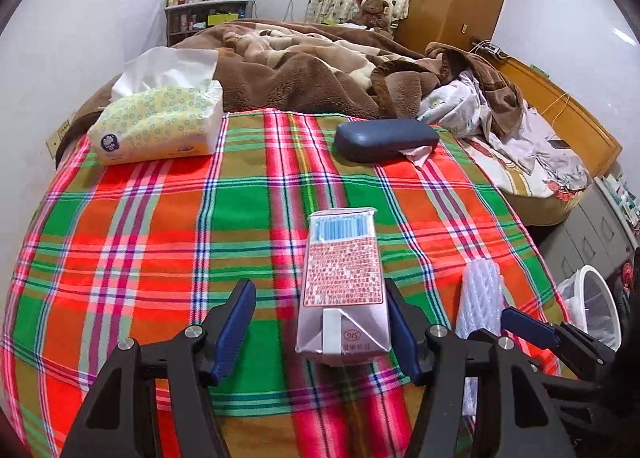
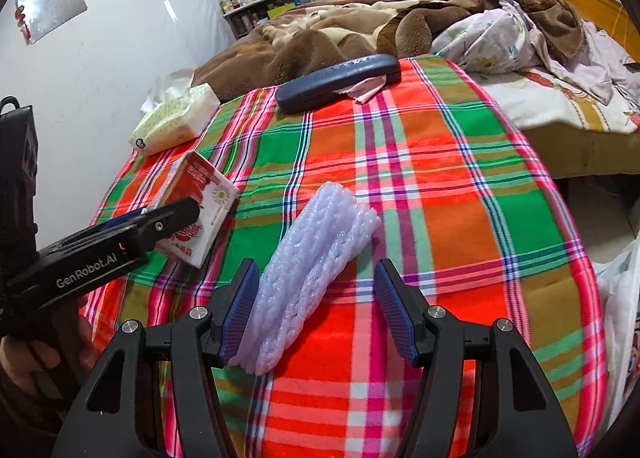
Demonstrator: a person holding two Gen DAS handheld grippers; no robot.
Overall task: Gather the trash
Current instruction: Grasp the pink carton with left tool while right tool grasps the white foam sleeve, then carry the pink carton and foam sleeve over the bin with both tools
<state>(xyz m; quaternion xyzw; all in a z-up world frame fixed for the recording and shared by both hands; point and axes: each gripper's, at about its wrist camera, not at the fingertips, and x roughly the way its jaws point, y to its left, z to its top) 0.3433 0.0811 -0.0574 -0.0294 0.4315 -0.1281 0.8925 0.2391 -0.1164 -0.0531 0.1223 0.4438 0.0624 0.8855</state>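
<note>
The drink carton (image 1: pixel 342 290) lies flat on the plaid cloth (image 1: pixel 160 226), its long axis running straight away from the left gripper (image 1: pixel 320 322), whose spread fingers flank its near end. The right pad looks to touch the carton's side, while a gap remains on the left, so closing should catch it across its narrow width.

Just beside it, on the carton's right, lies the foam fruit net (image 2: pixel 316 274), its long axis angled away and slightly rightward. The right gripper (image 2: pixel 316 310) is open around the net's near end, which sits against the left pad and well off the right one. Each gripper is thus nearest its own piece.

The white waste bin (image 1: pixel 596 306) stands off the bed's right edge, nearer the right gripper.
</note>
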